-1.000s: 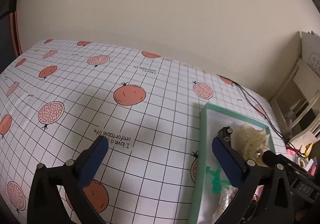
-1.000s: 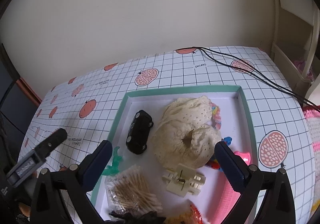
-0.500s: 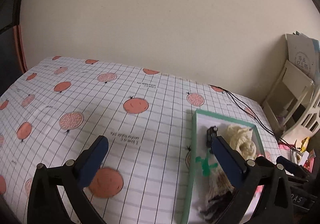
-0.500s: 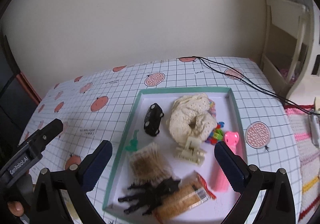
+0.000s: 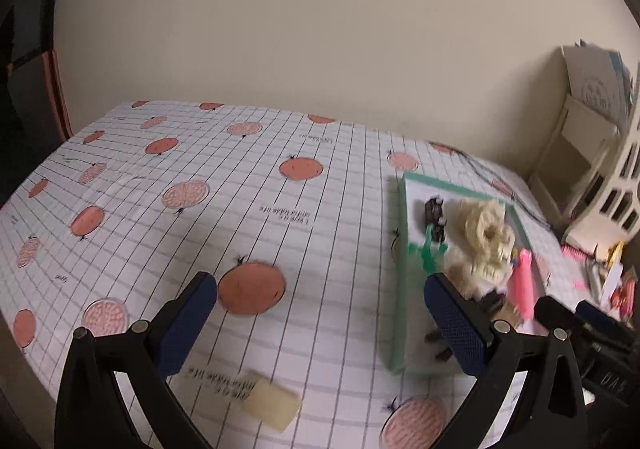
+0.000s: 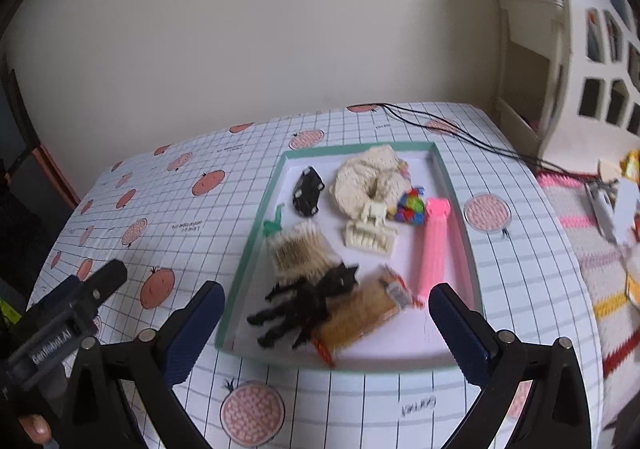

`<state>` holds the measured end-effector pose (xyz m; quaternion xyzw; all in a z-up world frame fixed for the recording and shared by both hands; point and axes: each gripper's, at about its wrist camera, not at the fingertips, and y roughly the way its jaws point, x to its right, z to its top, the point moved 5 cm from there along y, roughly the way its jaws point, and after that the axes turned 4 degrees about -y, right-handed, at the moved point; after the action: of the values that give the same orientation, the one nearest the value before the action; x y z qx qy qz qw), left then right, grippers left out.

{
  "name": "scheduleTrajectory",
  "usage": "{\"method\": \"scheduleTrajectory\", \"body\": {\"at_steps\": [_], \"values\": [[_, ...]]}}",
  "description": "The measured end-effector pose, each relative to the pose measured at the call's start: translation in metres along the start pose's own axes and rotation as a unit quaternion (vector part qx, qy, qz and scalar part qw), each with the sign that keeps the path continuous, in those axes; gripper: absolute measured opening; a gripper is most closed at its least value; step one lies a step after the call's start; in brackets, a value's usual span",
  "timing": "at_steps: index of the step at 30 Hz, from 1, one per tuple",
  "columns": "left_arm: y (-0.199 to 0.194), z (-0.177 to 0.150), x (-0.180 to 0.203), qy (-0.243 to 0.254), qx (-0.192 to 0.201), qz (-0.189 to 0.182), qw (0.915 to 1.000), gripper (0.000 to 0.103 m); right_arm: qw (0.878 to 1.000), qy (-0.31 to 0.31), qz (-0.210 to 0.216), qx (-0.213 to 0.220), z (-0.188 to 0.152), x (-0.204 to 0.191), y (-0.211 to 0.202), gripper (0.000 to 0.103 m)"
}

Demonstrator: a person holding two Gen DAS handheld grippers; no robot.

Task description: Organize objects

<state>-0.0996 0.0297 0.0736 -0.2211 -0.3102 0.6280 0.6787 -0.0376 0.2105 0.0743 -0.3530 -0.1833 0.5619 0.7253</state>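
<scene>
Nearest the left wrist camera, the left hand-held gripper hangs released above the counter, its blue fingers spread wide with nothing between them. Just beneath and between them a small cream block lies on the grid-and-fruit tablecloth, apart from the tray.

The right hand-held gripper is likewise released and empty, poised over the near edge of the green-rimmed tray, which sits on the right part of the counter. At the tray's near end lie a black toy spider and a brown packaged snack, touching each other. Just behind the spider is a bundle of cotton swabs, with a small green figure at the tray's left wall. Further in sit a cream hair claw clip and a pink dispenser lying lengthwise along the right wall. Beyond these, a black toy car stands beside a cream knitted scrunchie, with a multicoloured small item tucked against it.

Black cables trail across the far right corner of the counter toward a white shelf unit against the wall
</scene>
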Motion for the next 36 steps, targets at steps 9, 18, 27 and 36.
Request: {"method": "scheduleTrajectory", "body": {"at_steps": [9, 18, 27, 36], "values": [[0.0, -0.056, -0.023, -0.018, -0.049, 0.002, 0.9986, 0.103, 1.0, 0.004, -0.017, -0.014, -0.057, 0.006, -0.005, 0.103], [0.004, -0.096, -0.031, 0.004, -0.07, 0.014, 0.9974, 0.103, 0.998, -0.009, -0.046, -0.036, -0.091, 0.015, 0.002, 0.103], [0.01, -0.118, -0.011, 0.055, -0.084, 0.0, 0.995, 0.103, 0.995, -0.005, -0.068, -0.066, -0.107, 0.023, 0.016, 0.103], [0.021, -0.129, -0.015, 0.053, -0.102, 0.024, 0.9931, 0.103, 0.992, -0.02, -0.086, -0.086, -0.116, 0.021, 0.026, 0.103]]}}
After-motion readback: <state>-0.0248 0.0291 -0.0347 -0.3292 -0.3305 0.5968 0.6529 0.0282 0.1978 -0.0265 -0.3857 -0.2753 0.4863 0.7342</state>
